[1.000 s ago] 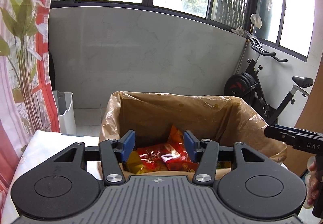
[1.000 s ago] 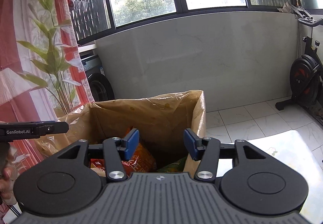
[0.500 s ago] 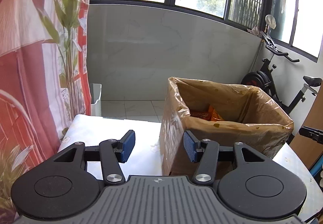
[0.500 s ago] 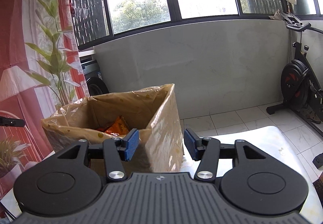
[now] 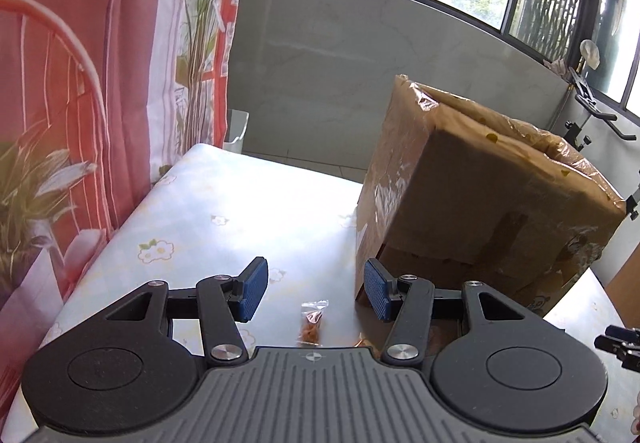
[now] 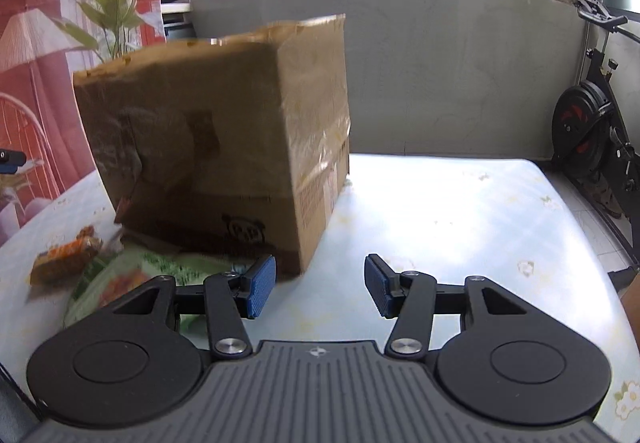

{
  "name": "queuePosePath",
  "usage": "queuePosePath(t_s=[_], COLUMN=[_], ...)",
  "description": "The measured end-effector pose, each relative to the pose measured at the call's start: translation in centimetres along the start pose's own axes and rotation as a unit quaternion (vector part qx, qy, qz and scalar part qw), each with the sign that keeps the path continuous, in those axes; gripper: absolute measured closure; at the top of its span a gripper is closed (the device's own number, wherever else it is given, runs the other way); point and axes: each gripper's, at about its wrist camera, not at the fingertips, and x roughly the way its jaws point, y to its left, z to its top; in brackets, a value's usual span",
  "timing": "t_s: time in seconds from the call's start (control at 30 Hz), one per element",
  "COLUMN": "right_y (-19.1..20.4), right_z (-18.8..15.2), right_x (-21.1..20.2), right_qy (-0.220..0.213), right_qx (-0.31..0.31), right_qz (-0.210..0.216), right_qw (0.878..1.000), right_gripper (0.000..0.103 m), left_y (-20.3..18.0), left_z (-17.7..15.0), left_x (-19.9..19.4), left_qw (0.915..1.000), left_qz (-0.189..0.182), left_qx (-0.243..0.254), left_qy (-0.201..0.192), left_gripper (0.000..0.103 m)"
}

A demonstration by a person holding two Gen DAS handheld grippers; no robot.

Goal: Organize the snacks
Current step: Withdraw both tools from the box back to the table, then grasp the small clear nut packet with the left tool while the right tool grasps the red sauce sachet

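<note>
Both tongs low over the tabletop, empty, beside the snack box

I judge that the brown cardboard box lined with clear plastic (image 5: pixel 480 195) stands on the pale flowered tabletop (image 5: pixel 224 211) as the place to collect snacks. My left tongs (image 5: pixel 314 293) stand apart and hold nothing — a small clear packet with orange pieces (image 5: pixel 311 323) lies on the tabletop between and below them, not touched. My right tongs (image 6: pixel 320 285) are also apart and empty; a green snack bag (image 6: pixel 132 279) and an orange-brown wrapped snack (image 6: pixel 66 257) lie left of them, at the foot of the box.

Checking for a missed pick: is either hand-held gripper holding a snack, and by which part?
Nothing is held. The left hand-held gripper and right hand-held gripper are both open; the small snack packet lies on the table.
</note>
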Motion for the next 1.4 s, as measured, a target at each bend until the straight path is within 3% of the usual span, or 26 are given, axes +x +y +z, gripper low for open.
queuePosePath(t_s=[0.17,0.27,0.5,0.8,0.93,1.03,1.27,1.4], right_y=[0.5,0.5,-0.8,0.2,-0.1,0.0,0.6,1.4], right_z=[-3.0,-4.5,-5.3,-5.4,-5.6,-5.4,-3.8,-3.0], right_x=[0.6,0.2,0.3,0.7,0.5,0.5,2.1,4.2], right_qy=[0.055,0.066,0.083,0.082,0.071,0.069,0.033,0.016], right_qx=[-0.039,-0.052,-0.013,-0.030,-0.011,-0.010,0.014,-0.004], right_qz=[-0.011,-0.007,-0.023,-0.024,-0.035,-0.019,0.011,0.001], right_qw=[0.998,0.996,0.996,0.996,0.997,0.997,0.999,1.000], right_gripper=[0.050,0.045,0.044,0.044,0.056,0.063,0.063,0.063], left_y=[0.4,0.8,0.7,0.0,-0.6,-0.9,-0.8,-0.6], left_z=[-1.1,-1.6,-2.0,-3.0,-3.8,-4.1,-4.1,-4.0], left_x=[-0.2,-0.1,0.3,1.0,1.2,1.5,1.9,1.9], left_qw=[0.9994,0.9991,0.9988,0.9989,0.9988,0.9987,0.9986,0.9981], left_qz=[0.015,0.022,0.029,0.019,0.017,0.014,0.017,0.028], left_qx=[-0.030,-0.037,-0.039,-0.038,-0.037,-0.034,-0.032,-0.038], left_qy=[-0.006,0.000,0.007,0.020,0.028,0.035,0.039,0.041], left_gripper=[0.047,0.047,0.047,0.047,0.047,0.047,0.047,0.048])
